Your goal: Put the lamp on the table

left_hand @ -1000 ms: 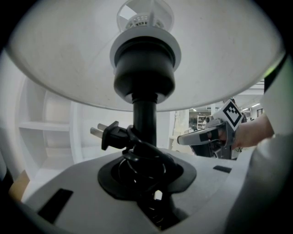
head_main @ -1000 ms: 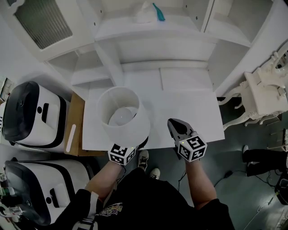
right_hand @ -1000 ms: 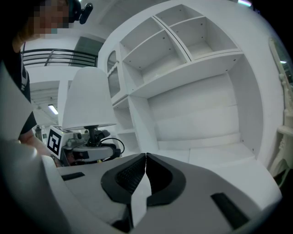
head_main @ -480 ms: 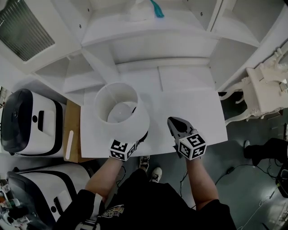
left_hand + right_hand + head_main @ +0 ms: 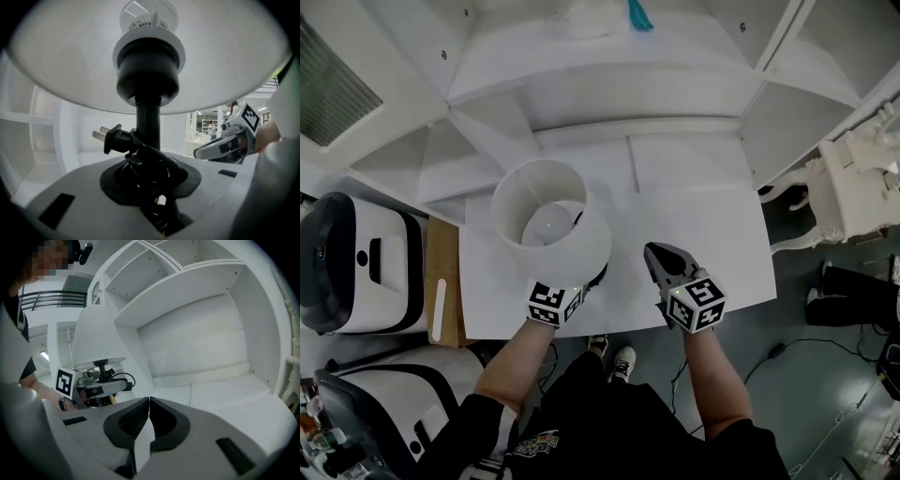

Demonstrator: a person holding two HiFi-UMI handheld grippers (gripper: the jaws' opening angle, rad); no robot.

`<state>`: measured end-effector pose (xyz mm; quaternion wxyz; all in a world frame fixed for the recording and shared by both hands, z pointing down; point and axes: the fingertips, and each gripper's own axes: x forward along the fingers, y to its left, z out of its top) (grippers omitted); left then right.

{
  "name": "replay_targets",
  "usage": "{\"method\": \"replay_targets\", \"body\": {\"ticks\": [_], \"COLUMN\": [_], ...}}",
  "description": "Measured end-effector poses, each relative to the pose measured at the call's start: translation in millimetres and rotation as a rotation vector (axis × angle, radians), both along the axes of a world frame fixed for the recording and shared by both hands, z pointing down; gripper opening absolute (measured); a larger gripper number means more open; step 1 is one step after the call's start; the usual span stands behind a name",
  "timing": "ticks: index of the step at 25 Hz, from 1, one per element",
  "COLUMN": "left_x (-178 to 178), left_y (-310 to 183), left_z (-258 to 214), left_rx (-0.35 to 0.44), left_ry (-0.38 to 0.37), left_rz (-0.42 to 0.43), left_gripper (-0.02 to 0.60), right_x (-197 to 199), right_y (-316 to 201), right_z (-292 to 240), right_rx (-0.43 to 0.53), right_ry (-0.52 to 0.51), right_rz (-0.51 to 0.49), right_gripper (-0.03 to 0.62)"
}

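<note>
The lamp's white shade (image 5: 548,220) hangs over the front left part of the white table (image 5: 703,234). My left gripper (image 5: 581,281) reaches under the shade from the front. In the left gripper view its jaws are shut on the lamp's black stem (image 5: 148,122), where the black cord is wound, with the plug (image 5: 108,137) sticking out left. The lamp's foot is hidden. My right gripper (image 5: 654,253) hovers over the table to the lamp's right, jaws shut (image 5: 149,401) with nothing between them. The right gripper view shows the shade (image 5: 96,338) and the left gripper (image 5: 105,385) at left.
A white shelf unit (image 5: 628,94) rises behind the table. Two white and black machines (image 5: 356,262) and a wooden board (image 5: 442,291) stand at the left. An ornate white chair (image 5: 853,178) is at the right, with a person's legs (image 5: 853,291) beyond the table corner.
Both grippers have moved further in over the table, away from its front edge. The lamp has gone with the left gripper. Neither gripper's jaws have changed.
</note>
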<state>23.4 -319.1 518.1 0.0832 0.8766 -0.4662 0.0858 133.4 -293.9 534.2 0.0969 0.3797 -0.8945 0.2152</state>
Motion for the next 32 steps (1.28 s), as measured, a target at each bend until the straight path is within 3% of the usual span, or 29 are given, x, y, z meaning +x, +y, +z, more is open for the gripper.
{"method": "replay_targets", "body": {"ticks": [9,16,32], "left_x": [-1,-2,2], "left_y": [-36,-58,-111], "left_z": [17,30,47], "left_rx": [-0.011,-0.018,0.003], "left_ry": [0.015,0.014,0.013], "left_rz": [-0.006,-0.005,-0.003], "left_gripper": [0.114,0.114,0.114], "right_x": [-2,-1,-5], "right_y": [-38,-58,-96], "right_z": [19,28,44], "right_rx": [-0.015,-0.007,-0.038], "right_ry": [0.024,0.105,0.045], "right_rz": [0.007,-0.073,0.015], "right_gripper": [0.026,0.026,0.026]}}
